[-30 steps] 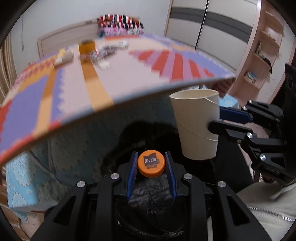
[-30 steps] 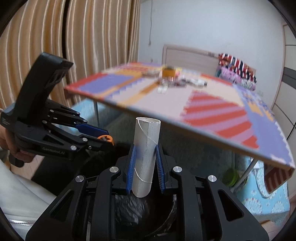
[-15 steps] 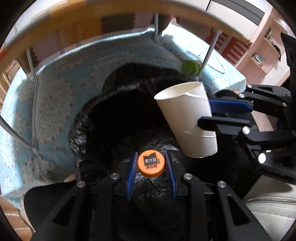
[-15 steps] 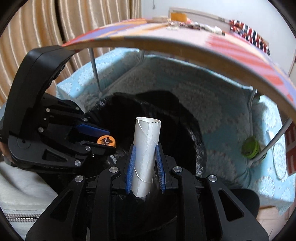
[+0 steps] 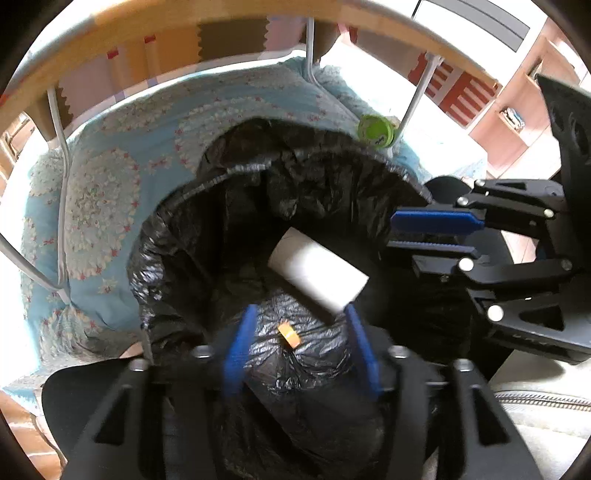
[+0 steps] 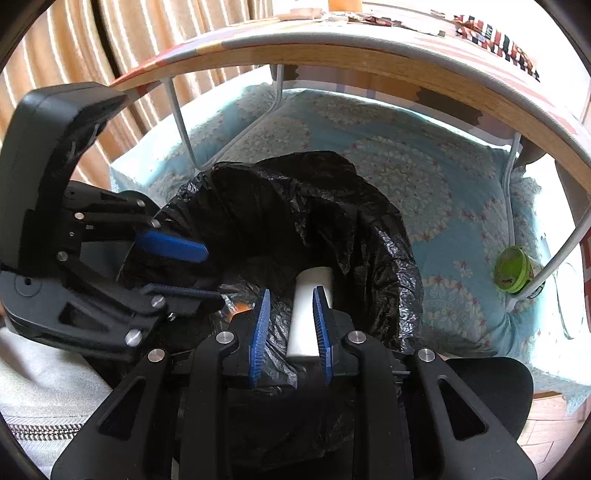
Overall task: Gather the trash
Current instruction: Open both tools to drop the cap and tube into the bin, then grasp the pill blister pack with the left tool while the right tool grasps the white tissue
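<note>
Two grippers hang over one black bin bag [image 5: 221,229], its crinkled glossy plastic gaping wide at the centre of both wrist views. Nearest, at the bottom of the left wrist view, the left gripper [image 5: 299,343] has just been spreading its blue ribbed pads; they stand released, and the small orange bottle cap [image 5: 289,334] lies loose between them on the wrinkled plastic, touching neither. Just above it the smooth white cardboard tube [image 5: 317,275] lies tilted inside the bag. At the right edge the right gripper [image 5: 428,232] shows its pads parted with nothing between them; in its own view the tube [image 6: 308,317] sits past the pads, clear of them. Beyond the bag, a pale blue floral quilt [image 5: 110,177], a round green lid [image 5: 375,129] beside a metal table leg [image 5: 417,96], then the curved wooden table edge [image 5: 184,22] at the top.
</note>
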`<act>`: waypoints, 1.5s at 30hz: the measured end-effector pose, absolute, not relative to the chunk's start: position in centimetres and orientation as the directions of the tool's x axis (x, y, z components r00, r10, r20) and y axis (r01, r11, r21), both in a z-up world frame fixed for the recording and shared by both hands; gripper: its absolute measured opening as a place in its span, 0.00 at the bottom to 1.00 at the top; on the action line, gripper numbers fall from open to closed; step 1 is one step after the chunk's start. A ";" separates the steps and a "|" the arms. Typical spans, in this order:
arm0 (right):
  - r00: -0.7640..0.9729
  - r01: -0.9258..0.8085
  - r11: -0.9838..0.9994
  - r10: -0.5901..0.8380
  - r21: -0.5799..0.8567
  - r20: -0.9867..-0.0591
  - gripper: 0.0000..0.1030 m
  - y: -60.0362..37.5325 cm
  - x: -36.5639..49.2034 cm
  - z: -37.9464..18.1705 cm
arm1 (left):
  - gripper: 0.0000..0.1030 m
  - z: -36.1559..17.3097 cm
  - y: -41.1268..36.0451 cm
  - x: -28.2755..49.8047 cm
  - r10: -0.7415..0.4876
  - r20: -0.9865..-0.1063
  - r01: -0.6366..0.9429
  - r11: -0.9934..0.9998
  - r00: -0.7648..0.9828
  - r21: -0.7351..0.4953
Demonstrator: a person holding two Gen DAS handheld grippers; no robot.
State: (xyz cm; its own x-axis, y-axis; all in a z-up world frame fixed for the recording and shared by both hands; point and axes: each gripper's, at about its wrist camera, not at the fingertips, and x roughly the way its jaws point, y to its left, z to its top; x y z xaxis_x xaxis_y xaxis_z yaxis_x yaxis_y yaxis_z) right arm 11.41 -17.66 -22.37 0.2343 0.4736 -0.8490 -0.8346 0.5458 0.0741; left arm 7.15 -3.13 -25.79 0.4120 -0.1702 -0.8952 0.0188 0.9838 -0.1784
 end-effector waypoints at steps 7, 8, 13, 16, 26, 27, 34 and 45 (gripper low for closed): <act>0.266 -0.821 0.565 0.495 0.074 -0.827 0.30 -18.4 11.8 -20.8 | 0.50 -22.7 -2.8 6.7 -0.169 -0.863 0.041 0.984 0.476 -0.170; 0.269 -0.819 0.568 0.505 0.081 -0.820 0.30 -18.5 11.9 -20.2 | 0.50 -22.1 -2.8 6.6 -0.165 -0.857 0.045 0.985 0.489 -0.164; 0.290 -0.810 0.578 0.542 0.100 -0.789 0.32 -19.1 12.3 -17.7 | 0.50 -18.2 -2.0 6.0 -0.145 -0.812 0.057 0.989 0.565 -0.137; 0.296 -0.803 0.582 0.576 0.128 -0.762 0.32 -19.3 12.9 -15.8 | 0.50 -15.9 -1.6 5.9 -0.135 -0.785 0.066 0.991 0.604 -0.120; 0.360 -0.806 0.581 0.633 0.112 -0.685 0.37 -18.9 14.6 -10.9 | 0.50 -10.2 0.9 7.4 -0.106 -0.699 0.075 0.994 0.707 -0.074; 0.367 -0.805 0.583 0.636 0.110 -0.679 0.37 -18.8 14.9 -10.6 | 0.55 -10.0 1.2 7.6 -0.110 -0.694 0.074 0.994 0.712 -0.081; 0.419 -0.798 0.598 0.638 0.074 -0.646 0.42 -18.1 17.6 -8.9 | 0.62 -9.4 3.5 10.5 -0.123 -0.683 0.056 0.991 0.720 -0.120; 0.488 -0.772 0.636 0.608 0.015 -0.627 0.46 -15.9 23.1 -7.3 | 0.71 -8.4 6.5 15.8 -0.026 -0.682 0.012 1.000 0.731 -0.025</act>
State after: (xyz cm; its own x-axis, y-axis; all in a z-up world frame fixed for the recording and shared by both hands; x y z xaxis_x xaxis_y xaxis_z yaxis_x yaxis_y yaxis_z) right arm 23.12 -15.90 -7.29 0.4880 0.6077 -0.6266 -0.7719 0.6356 0.0152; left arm 15.83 6.54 -8.41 0.7313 -0.0259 -0.6815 0.0125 0.9996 -0.0246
